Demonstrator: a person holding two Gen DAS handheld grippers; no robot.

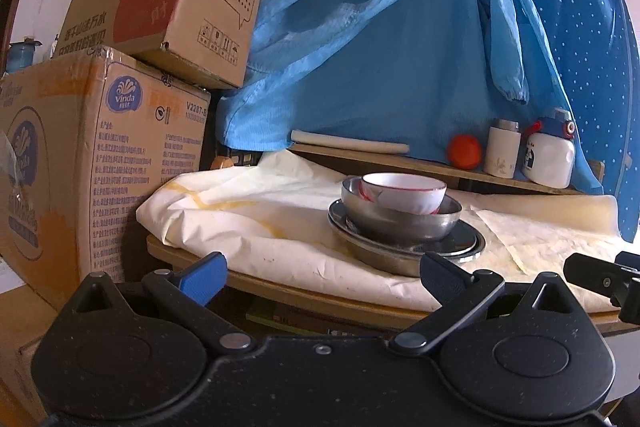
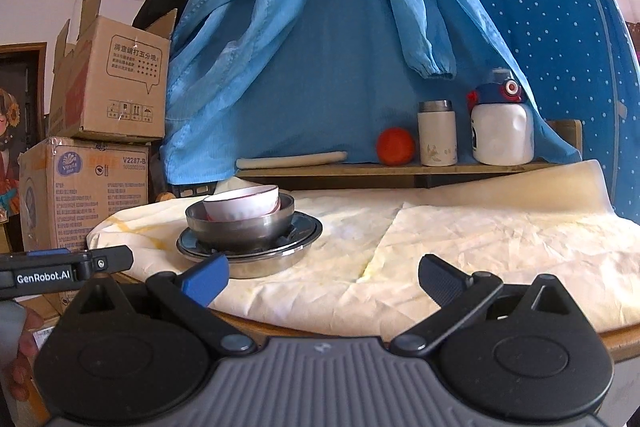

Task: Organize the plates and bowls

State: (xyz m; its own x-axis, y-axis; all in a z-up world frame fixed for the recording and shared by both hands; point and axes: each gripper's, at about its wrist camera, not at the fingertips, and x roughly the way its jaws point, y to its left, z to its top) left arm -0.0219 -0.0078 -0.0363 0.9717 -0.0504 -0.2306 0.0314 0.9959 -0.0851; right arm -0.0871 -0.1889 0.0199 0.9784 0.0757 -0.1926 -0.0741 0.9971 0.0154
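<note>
Stacked bowls [image 2: 240,219] near table edge [image 2: 304,327]; both grippers' fingers [image 1: 204,277] spread.

The white ceramic bowl [image 1: 404,191] carries a red rim line and sits in a grey steel bowl [image 1: 400,221]. The hanging blue fabric panel [image 2: 540,7] has white dots. The round ball [image 2: 395,145] is orange.

Left gripper [image 1: 322,277] level, jaws spread wide, holding nothing. Right gripper [image 2: 322,277] alongside, level, jaws equally wide, holding nothing.
</note>
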